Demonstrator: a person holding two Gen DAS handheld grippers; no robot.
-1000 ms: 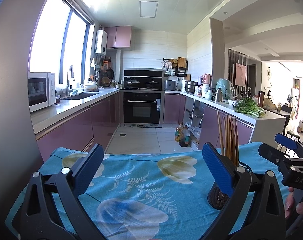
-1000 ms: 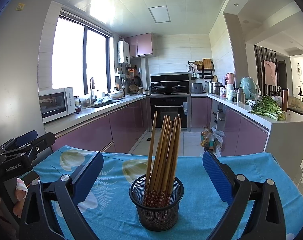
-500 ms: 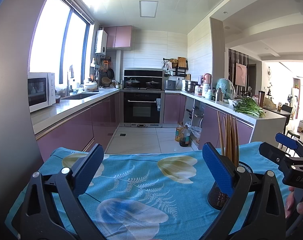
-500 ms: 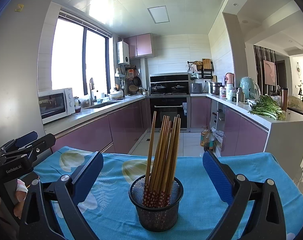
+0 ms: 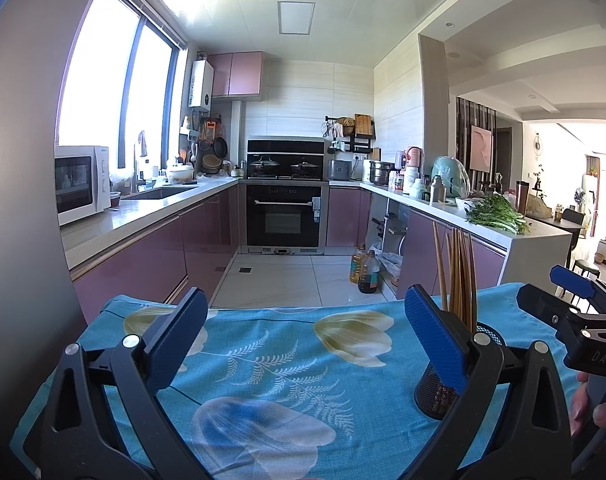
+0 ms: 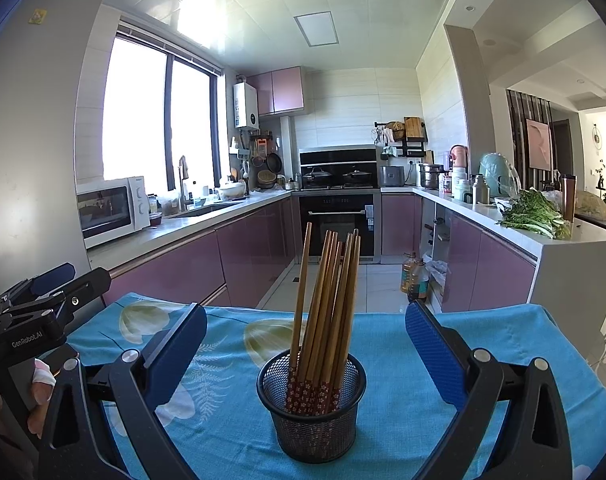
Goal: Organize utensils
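Chopsticks [image 6: 327,308]: a bundle of wooden sticks stood upright, fanned slightly, in a black mesh holder [image 6: 311,412]. Patterned red ends down, plain tips up. One stick leaned apart to the left of the bunch. The holder sat on a table covered by a blue floral cloth [image 6: 387,360], near the middle of the right wrist view.

Right gripper [image 6: 306,350]: jaws spread wide, blue pads either side of the holder with clear gaps on both sides; nothing held. Holder lay between and just beyond the fingertips.

Left gripper [image 5: 303,340]: jaws likewise wide apart, nothing between them but bare cloth. In this view the holder [image 5: 435,392] and chopsticks [image 5: 459,276] sat behind the right-hand finger, partly hidden by it. The other gripper's body showed at the right edge, with a person's fingers [image 5: 595,404] around its handle.

In the right wrist view, the left gripper's body appeared at the left edge, a hand [image 6: 35,396] on it.

Beyond the table: kitchen with purple cabinets, oven [image 6: 337,220] at the far wall, microwave [image 6: 111,210] on the left counter, leafy greens [image 6: 535,212] on the right counter.
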